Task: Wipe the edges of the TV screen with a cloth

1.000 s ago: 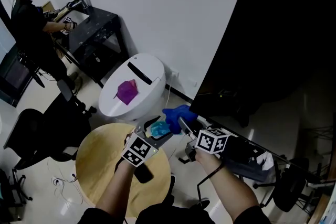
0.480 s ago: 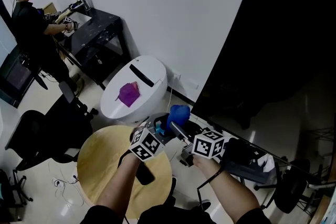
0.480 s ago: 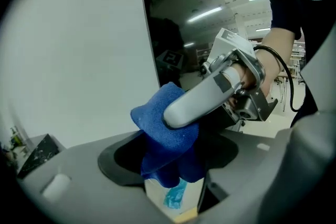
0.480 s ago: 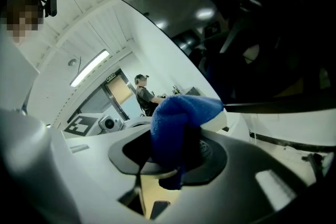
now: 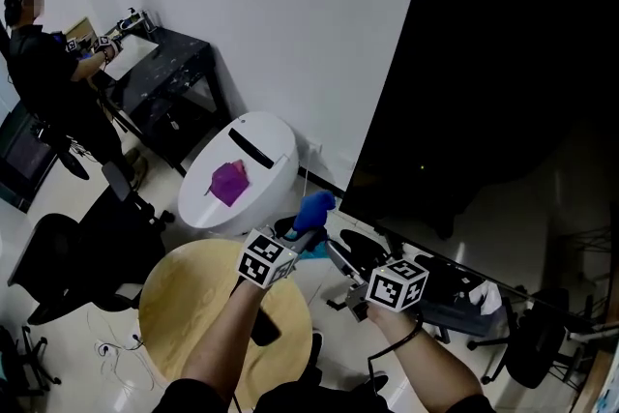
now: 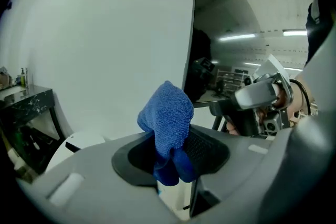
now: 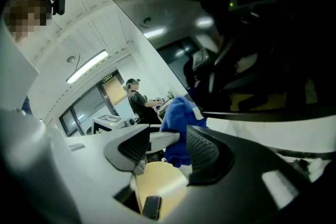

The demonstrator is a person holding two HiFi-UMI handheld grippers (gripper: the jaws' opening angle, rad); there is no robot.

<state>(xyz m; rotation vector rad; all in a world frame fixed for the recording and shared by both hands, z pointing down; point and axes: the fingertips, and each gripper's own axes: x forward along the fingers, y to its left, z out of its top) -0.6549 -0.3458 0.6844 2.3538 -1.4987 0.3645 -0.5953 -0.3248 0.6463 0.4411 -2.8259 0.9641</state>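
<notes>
A blue cloth (image 5: 315,207) sticks up from my left gripper (image 5: 298,234), whose jaws are shut on its lower part. In the left gripper view the cloth (image 6: 168,120) stands pinched between the dark pads (image 6: 207,150), next to the TV screen's left edge (image 6: 193,34). My right gripper (image 5: 336,258) sits just right of it. Its jaws are opening and nothing is pressed between them (image 7: 167,147). The cloth (image 7: 177,126) shows just beyond them. The big black TV screen (image 5: 513,63) fills the right side.
A white round bin (image 5: 259,138) with a purple thing (image 5: 229,181) on it stands by the wall. Below my hands is a round wooden table (image 5: 189,305) with a dark phone (image 5: 262,325). The TV's stand base (image 5: 455,297) lies at the right. A person at a black desk (image 5: 160,53) is far left.
The cloth has passed from the right gripper to the left. The left jaws closed on it, and the right jaws let go and drew back down to the right.
</notes>
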